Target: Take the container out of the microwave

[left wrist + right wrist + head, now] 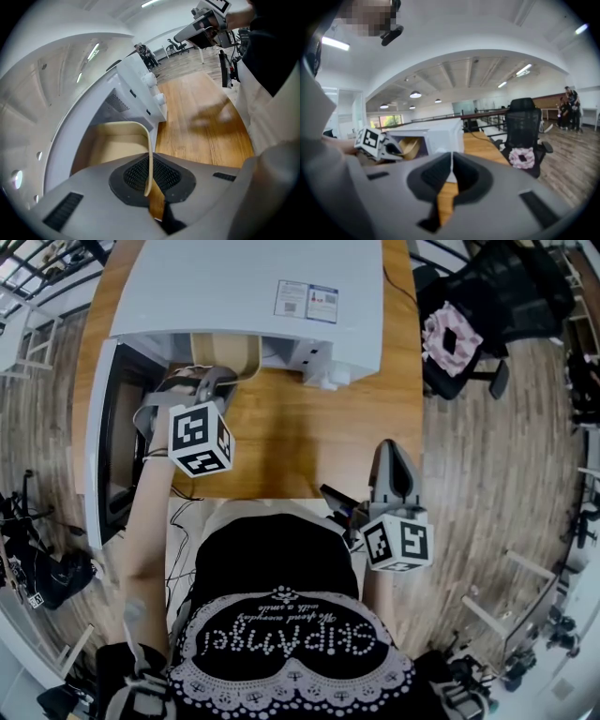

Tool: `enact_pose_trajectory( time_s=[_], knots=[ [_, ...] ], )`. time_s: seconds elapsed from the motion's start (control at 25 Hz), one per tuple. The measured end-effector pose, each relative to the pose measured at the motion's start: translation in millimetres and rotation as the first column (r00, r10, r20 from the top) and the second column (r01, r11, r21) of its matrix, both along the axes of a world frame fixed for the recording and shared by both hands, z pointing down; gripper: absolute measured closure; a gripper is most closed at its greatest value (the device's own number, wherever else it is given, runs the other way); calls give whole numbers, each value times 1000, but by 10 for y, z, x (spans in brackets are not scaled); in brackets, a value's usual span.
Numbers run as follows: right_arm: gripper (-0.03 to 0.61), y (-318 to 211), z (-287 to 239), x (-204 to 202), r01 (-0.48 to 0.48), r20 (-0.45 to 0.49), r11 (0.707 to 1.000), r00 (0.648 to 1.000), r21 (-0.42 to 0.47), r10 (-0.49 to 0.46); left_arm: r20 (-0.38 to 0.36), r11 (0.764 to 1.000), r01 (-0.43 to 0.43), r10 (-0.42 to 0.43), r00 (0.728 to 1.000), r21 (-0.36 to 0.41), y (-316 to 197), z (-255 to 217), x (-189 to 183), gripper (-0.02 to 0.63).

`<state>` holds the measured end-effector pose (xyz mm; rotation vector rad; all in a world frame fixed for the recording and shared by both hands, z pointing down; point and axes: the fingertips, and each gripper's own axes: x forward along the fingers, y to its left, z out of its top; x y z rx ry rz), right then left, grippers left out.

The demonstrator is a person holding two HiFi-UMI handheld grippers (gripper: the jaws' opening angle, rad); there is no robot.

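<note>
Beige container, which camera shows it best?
Left gripper view: the beige container fills its middle, wall pinched between the jaws. The head view shows only its rim; the right gripper view, a distant sliver.

Container: cream thin-walled open tub with rounded corners, looks empty. Its near rim is pinched edge-on between the left gripper fingers, and the body runs beyond the fingertips into the cavity mouth. Microwave: white, door swung open, directly ahead of those fingers.

Overhead, two close; common microwave
</note>
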<state>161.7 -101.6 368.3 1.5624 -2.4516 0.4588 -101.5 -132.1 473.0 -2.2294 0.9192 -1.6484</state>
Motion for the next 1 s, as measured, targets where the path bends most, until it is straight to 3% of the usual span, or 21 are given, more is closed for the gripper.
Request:
enact_pose_trajectory(
  time_s=[1.0],
  knots=[
    [543, 41, -71, 310, 49, 19, 997, 999, 60, -50, -9, 1000, 5, -5, 1000, -30, 709, -136, 306, 583]
  ],
)
